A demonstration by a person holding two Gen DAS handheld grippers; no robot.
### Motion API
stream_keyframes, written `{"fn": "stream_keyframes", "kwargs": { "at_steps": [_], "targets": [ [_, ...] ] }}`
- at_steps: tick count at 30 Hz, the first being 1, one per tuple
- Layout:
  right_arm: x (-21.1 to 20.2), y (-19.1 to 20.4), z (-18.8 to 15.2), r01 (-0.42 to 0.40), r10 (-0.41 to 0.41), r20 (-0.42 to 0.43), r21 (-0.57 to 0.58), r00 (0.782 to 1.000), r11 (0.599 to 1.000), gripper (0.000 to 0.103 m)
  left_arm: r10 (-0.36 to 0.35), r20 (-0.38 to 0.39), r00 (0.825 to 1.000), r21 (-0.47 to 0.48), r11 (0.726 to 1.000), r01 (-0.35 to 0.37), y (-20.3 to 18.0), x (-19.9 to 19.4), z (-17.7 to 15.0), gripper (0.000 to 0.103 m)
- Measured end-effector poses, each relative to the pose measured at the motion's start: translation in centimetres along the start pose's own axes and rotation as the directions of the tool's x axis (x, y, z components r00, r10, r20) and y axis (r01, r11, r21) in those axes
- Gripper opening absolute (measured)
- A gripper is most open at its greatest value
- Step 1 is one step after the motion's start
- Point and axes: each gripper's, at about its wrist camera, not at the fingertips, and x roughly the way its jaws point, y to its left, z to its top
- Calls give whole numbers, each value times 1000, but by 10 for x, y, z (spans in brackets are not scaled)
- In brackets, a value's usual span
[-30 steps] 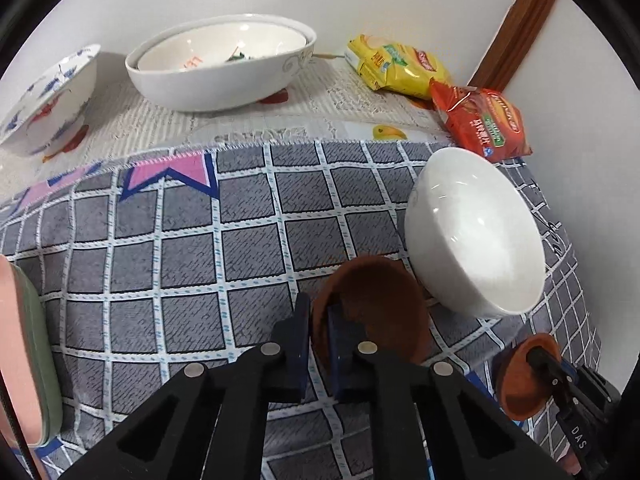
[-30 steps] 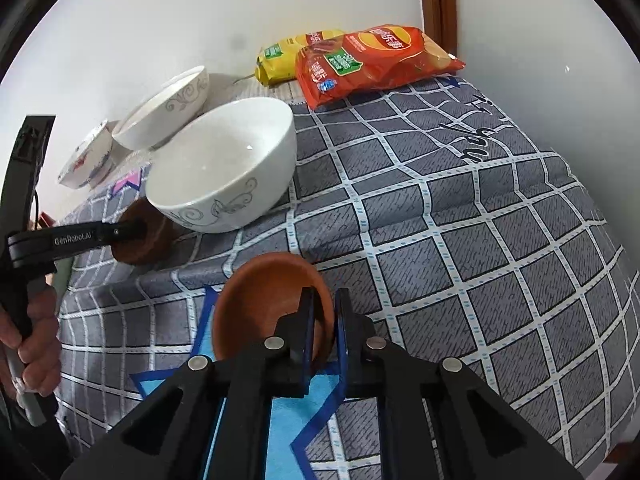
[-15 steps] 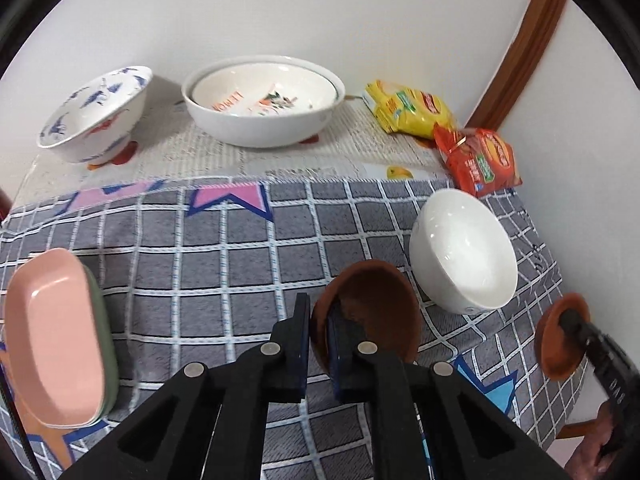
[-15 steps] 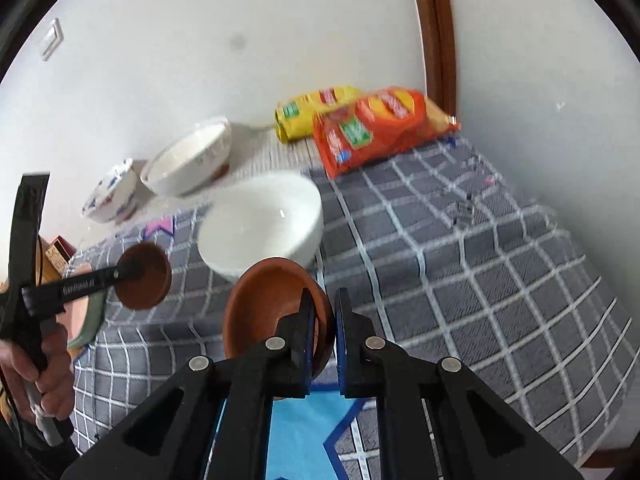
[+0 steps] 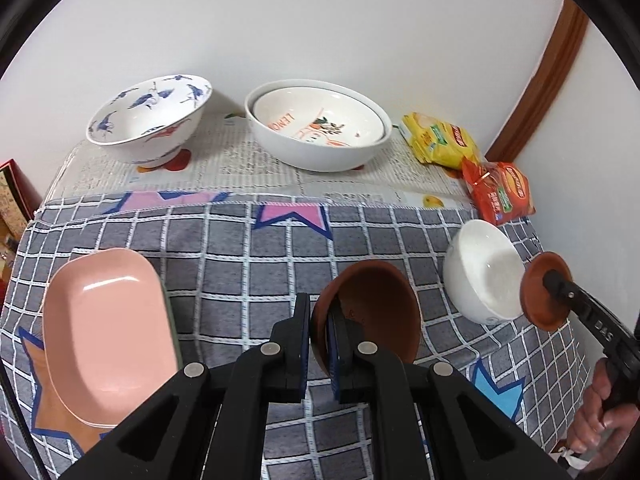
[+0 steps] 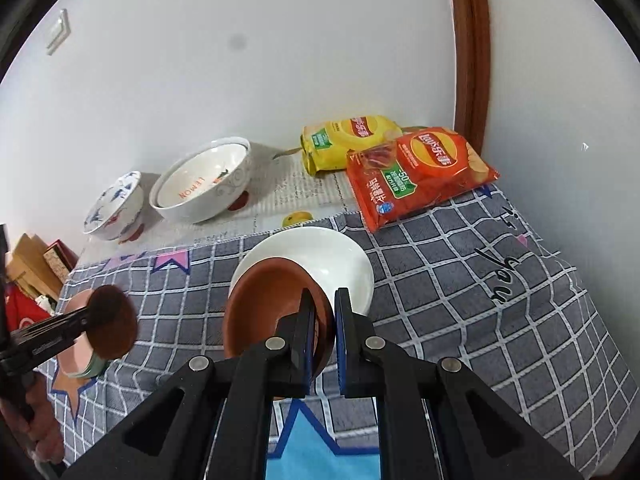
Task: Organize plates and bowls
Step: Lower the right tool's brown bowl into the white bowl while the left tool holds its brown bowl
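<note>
Two small brown clay bowls are held up above the desk, one in each gripper. The left gripper (image 5: 319,334) pinches the rim of its brown clay bowl (image 5: 372,312), tilted on edge, over the grey checked cloth (image 5: 240,248) near the front middle of the desk. The right gripper (image 6: 322,328) pinches the rim of the second brown clay bowl (image 6: 268,312), which hangs in front of the plain white ceramic bowl (image 6: 332,256) standing on the cloth; whether the two touch cannot be told. In the left wrist view that white bowl sits at the right side of the desk, with the right gripper's brown bowl just beside it on the right. At the near left lies a pink oblong dish (image 5: 108,332) stacked on a green one. At the far side, on a newspaper-print sheet (image 5: 240,160), stand a blue-patterned white bowl (image 5: 150,120) on the left and a large white bowl (image 5: 318,132) with a lemon-printed bowl nested inside. At the far right lie a yellow crisp bag (image 6: 348,140) and a red crisp bag (image 6: 420,172).
</note>
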Motion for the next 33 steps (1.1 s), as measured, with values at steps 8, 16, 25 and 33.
{"fn": "stream_keyframes", "kwargs": {
  "at_steps": [8, 16, 25, 33],
  "targets": [
    [38, 3, 6, 15, -15, -48, 11, 999, 1000, 9, -1, -2, 1000, -12, 1000, 1, 8, 10, 8, 8],
    [73, 5, 8, 37, -37, -101, -1, 994, 999, 9, -17, -27, 999, -1, 1000, 17, 2, 28, 10, 8],
    [92, 4, 11, 50, -53, -141, -20, 989, 999, 9, -32, -44, 999, -2, 999, 32, 0, 43, 13, 8],
    [100, 10, 8, 96, -109, -157, -88, 982, 991, 9, -42, -52, 998, -8, 999, 42, 0, 48, 13, 8]
  ]
}}
